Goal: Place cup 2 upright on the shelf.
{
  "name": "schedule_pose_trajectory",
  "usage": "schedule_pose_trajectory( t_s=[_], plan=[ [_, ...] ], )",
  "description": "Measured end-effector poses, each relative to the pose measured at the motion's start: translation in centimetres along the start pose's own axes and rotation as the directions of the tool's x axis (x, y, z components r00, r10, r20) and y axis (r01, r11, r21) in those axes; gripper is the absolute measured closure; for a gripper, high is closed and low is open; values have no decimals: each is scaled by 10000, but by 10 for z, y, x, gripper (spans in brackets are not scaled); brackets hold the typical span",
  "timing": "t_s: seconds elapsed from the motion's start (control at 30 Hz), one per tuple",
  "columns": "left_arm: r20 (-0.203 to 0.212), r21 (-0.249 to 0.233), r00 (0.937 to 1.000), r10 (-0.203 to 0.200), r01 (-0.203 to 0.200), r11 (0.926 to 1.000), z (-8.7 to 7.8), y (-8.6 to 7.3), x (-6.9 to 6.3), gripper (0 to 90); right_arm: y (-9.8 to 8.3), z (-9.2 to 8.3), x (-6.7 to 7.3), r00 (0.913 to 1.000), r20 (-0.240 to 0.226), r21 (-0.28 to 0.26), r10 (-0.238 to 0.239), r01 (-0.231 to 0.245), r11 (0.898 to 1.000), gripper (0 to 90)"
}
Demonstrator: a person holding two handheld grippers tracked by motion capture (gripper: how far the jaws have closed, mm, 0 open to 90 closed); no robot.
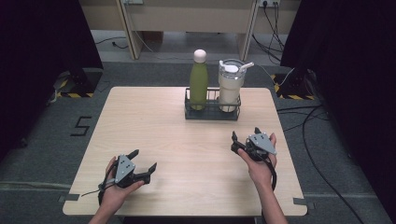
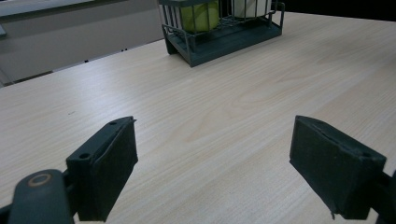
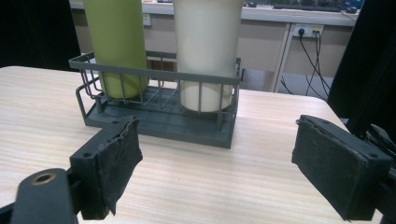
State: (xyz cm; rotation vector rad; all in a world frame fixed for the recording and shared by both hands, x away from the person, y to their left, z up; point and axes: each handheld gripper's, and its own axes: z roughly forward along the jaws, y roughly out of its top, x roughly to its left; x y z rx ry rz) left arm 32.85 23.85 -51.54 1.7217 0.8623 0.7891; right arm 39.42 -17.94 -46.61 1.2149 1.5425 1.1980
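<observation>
A dark wire basket (image 1: pixel 212 113) stands at the table's far middle and holds a green bottle (image 1: pixel 198 84) with a pale cap on its left and a cream tumbler (image 1: pixel 229 87) with a lid on its right. My left gripper (image 1: pixel 145 159) rests near the front left of the table, open, nothing between its pads (image 2: pixel 112 172). My right gripper (image 1: pixel 245 133) is at the right, a short way in front of the basket (image 3: pixel 154 73), open and empty. It faces the bottle (image 3: pixel 116 37) and the tumbler (image 3: pixel 208 46). In the left gripper view the basket (image 2: pixel 224 39) lies far ahead.
The light wooden table (image 1: pixel 177 140) is bare between the grippers and the basket. Black curtains (image 1: pixel 42 46) flank both sides. Cables (image 1: pixel 308 126) trail over the grey floor at the right, and a desk frame (image 1: pixel 187 18) stands behind.
</observation>
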Motion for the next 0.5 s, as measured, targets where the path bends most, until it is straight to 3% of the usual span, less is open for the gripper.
schedule_pose_trajectory(
  t_s=[0.5],
  plan=[
    [8, -12, 10000, 40, -40, 10000, 0, 1, -1, 141, -3, -1, -2, 9999, 49, 58, 108, -108, 9999, 149]
  ],
)
